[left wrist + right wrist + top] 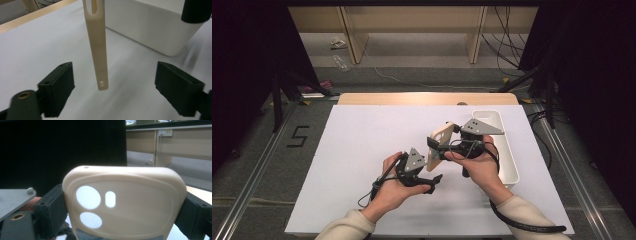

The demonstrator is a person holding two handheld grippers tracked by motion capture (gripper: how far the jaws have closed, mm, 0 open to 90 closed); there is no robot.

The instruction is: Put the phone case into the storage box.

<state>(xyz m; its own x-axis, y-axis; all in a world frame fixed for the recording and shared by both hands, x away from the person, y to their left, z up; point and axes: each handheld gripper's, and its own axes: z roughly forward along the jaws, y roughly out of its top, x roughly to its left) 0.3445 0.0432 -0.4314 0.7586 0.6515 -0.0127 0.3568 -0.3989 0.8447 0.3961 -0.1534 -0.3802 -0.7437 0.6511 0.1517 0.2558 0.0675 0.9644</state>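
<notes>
A cream phone case with camera cut-outs is held upright above the table's middle. My right gripper is shut on it. In the right gripper view the case spans the gap and both black pads press on its side edges. My left gripper sits just left of and below it, open. In the left gripper view the case hangs edge-on between the wide-apart jaws of that gripper, touching neither pad.
A white rectangular bin stands on the right of the white table top, close behind the right hand, and shows as a white wall past the case. A wooden strip runs along the far edge.
</notes>
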